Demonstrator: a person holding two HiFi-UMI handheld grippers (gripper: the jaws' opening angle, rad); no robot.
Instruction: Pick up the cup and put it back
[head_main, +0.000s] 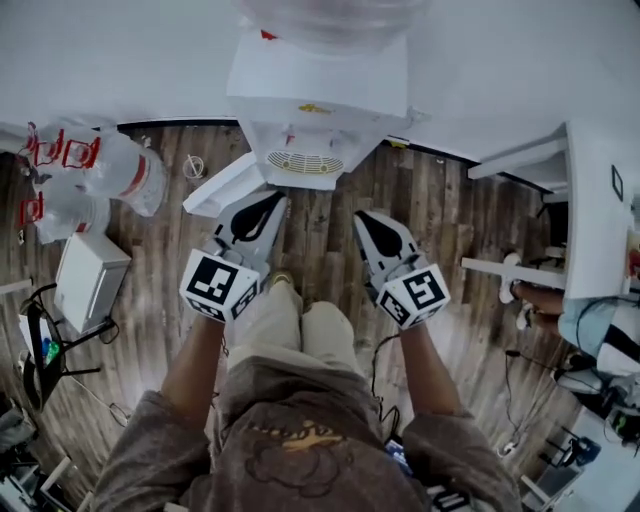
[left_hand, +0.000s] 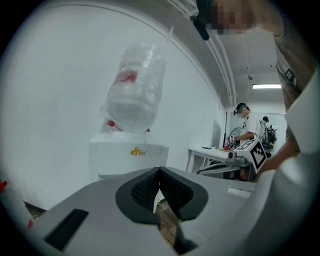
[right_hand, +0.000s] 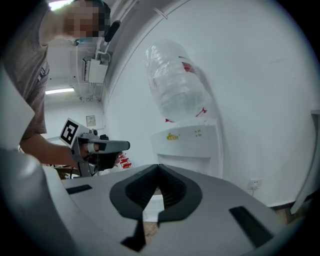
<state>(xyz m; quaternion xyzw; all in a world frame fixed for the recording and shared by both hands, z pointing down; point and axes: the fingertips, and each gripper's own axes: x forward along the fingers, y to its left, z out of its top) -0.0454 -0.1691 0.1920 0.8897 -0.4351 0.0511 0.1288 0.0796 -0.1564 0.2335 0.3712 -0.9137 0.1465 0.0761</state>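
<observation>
I see no cup that I can tell for sure in any view. In the head view my left gripper (head_main: 266, 203) and right gripper (head_main: 366, 220) are held side by side at waist height, both pointing at a white water dispenser (head_main: 315, 110) in front of me. Both are shut with nothing between the jaws. The left gripper view shows its pads closed together (left_hand: 160, 172) before the dispenser (left_hand: 129, 155) and its upturned bottle (left_hand: 135, 90). In the right gripper view the jaws (right_hand: 159, 170) likewise meet in front of the dispenser (right_hand: 187, 142).
A white panel (head_main: 225, 185) juts out low at the dispenser's left. Spare water bottles (head_main: 100, 170) and a white box (head_main: 88, 280) stand on the wooden floor at the left. A white table (head_main: 590, 210) and a person (head_main: 600, 330) are at the right.
</observation>
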